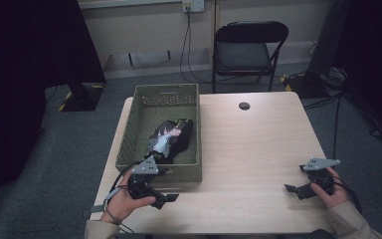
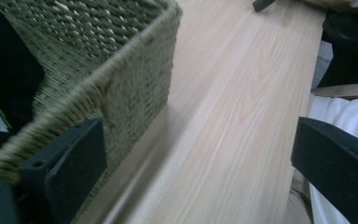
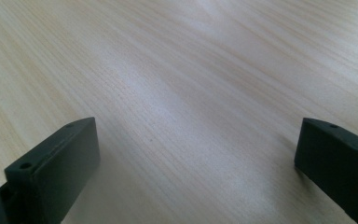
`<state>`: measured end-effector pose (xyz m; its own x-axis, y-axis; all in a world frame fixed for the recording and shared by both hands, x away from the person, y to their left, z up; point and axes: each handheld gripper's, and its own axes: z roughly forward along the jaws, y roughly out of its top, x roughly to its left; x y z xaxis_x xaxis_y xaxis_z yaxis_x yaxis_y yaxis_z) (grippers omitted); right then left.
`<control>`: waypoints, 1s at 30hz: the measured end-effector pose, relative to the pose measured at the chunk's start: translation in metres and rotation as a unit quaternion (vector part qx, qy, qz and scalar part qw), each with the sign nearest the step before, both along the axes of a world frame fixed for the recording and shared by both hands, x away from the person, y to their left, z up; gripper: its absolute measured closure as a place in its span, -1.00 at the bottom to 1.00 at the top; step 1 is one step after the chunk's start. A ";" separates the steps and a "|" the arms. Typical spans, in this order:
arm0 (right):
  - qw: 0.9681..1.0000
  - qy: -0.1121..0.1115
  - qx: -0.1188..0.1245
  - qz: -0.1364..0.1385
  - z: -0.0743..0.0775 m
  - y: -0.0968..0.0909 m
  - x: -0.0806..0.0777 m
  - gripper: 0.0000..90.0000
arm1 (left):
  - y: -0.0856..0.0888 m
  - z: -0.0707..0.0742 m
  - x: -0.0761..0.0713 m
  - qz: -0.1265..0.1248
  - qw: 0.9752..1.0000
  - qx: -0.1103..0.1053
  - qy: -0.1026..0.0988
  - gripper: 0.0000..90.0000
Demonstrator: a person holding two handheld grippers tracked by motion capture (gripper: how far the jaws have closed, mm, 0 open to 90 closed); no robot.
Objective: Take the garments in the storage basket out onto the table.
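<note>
One wooden surface (image 1: pixel 258 149) carries a green woven basket (image 1: pixel 129 134) at its left, holding a dark crumpled bundle (image 1: pixel 171 137). We hold the left gripper (image 1: pixel 166 199) just beside the basket and the right gripper (image 1: pixel 292 189) well apart; both have jaws spread, empty.

A woven green basket (image 1: pixel 129 130) on the table's left holds dark crumpled clothing (image 1: pixel 171 137).
</note>
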<state>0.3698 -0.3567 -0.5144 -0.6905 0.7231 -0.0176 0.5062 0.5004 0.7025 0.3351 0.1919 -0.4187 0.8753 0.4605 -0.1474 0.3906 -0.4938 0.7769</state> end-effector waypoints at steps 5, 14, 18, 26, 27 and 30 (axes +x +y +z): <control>1.000 0.000 0.000 0.000 0.000 0.000 0.000 -1.00 | 0.000 0.014 0.006 0.001 1.000 0.002 -0.003 -0.92; 1.000 0.000 0.000 0.000 0.000 0.000 0.000 -1.00 | 0.002 0.032 0.021 0.019 1.000 -0.008 -0.004 -0.92; 1.000 0.000 0.000 0.000 0.000 0.000 0.000 -1.00 | 0.002 0.036 0.029 0.027 1.000 -0.005 -0.010 -0.91; 1.000 0.000 0.000 0.000 0.000 0.000 0.000 -1.00 | 0.003 0.038 0.044 0.051 0.999 -0.002 -0.015 -0.91; 1.000 0.000 0.000 0.000 0.000 0.000 0.000 -1.00 | 0.003 0.039 0.046 0.052 0.998 -0.005 -0.015 -0.91; 1.000 0.000 0.000 0.000 0.000 0.000 0.000 -1.00 | 0.004 0.040 0.052 0.061 0.998 -0.010 -0.016 -0.91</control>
